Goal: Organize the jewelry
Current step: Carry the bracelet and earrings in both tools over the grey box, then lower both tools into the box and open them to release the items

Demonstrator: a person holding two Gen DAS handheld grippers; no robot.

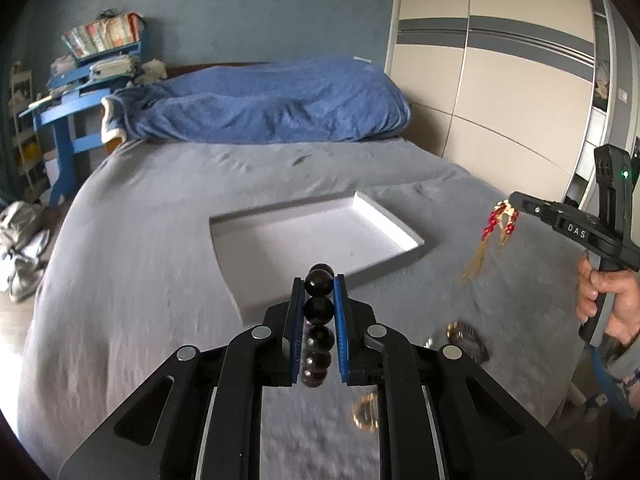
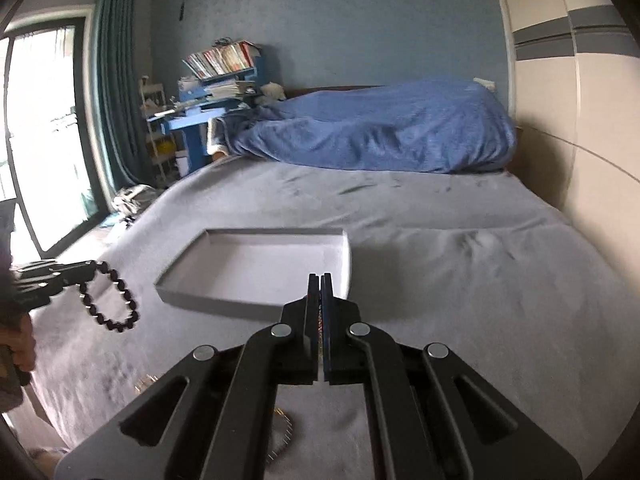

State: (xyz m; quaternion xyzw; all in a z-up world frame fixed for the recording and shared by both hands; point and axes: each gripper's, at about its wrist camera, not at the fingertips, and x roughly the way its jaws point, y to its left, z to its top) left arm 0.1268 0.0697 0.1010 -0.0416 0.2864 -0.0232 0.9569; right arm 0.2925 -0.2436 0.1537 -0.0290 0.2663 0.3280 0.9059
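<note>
Black two-finger left gripper (image 1: 319,292) is seen narrowly parted and clamped on a dark round-beaded bracelet (image 1: 319,312), held above the grey bedspread (image 1: 140,260) just short of the shallow white rectangular tray (image 1: 384,212). Further right, the black right gripper (image 1: 514,202), closed tight, is seen pinching a gold-chain piece with red beads (image 1: 496,224), its tassel dangling clear of the cloth. Loose gold jewellery (image 1: 466,334) is noted on the bedspread. It is judged that each piece should be carried over the tray rim, lowered inside, then released, bracelet and chain kept apart
</note>
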